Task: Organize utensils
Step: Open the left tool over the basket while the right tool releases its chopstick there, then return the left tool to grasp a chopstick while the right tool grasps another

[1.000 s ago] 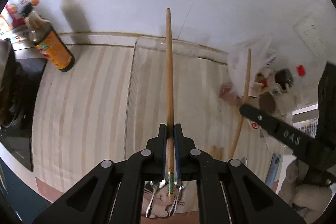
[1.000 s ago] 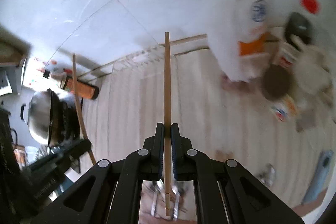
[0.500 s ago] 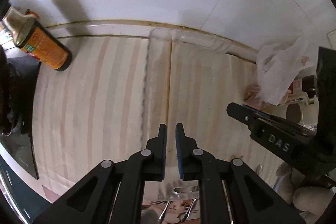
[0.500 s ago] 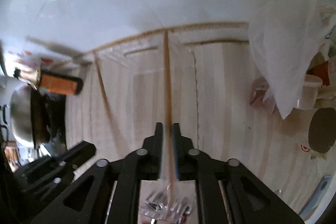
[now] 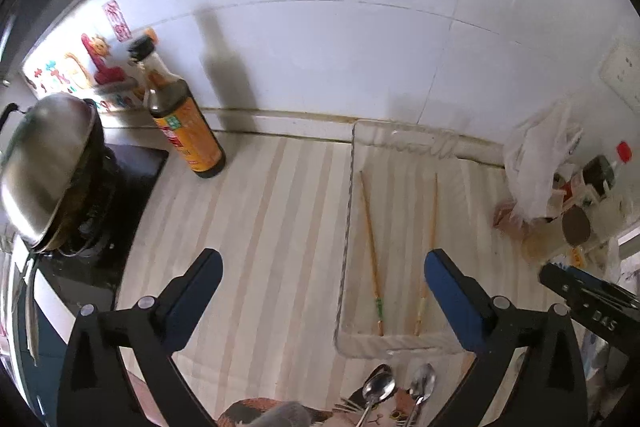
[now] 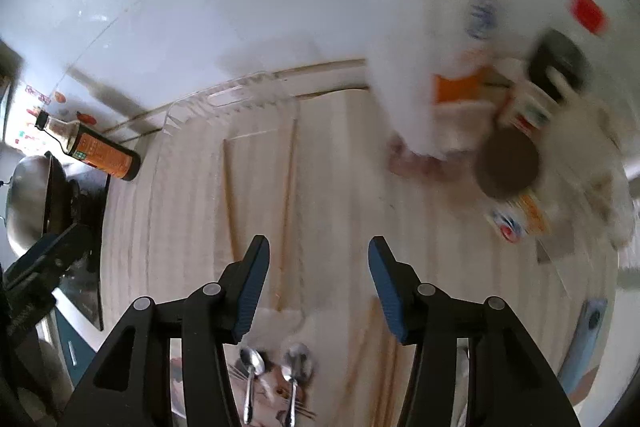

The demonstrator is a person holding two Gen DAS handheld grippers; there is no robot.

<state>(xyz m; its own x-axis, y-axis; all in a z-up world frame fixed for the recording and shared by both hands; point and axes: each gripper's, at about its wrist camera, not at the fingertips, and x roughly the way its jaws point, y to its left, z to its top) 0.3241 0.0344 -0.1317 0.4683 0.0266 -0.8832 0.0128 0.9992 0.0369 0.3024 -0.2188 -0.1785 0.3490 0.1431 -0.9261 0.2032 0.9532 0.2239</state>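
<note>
Two wooden chopsticks lie side by side in a clear plastic tray (image 5: 348, 227) on the striped counter: the left chopstick (image 5: 370, 239) and the right chopstick (image 5: 429, 247). They also show, blurred, in the right wrist view (image 6: 229, 195) (image 6: 289, 199). Two metal spoons (image 5: 378, 391) (image 5: 420, 389) lie at the near edge on a cat-print mat; they show in the right wrist view too (image 6: 251, 371) (image 6: 294, 375). My left gripper (image 5: 320, 279) is open and empty, above the counter. My right gripper (image 6: 318, 259) is open and empty, above the tray's near end.
A soy sauce bottle (image 5: 182, 123) stands at the back left by the wall. A steel wok (image 5: 44, 163) sits on a black stove at the left. White plastic bags, jars and a round lid (image 5: 576, 225) crowd the right side.
Both grippers held a chopstick a second ago. Both let go, opened wide and drew back; the two chopsticks now lie in the tray.
</note>
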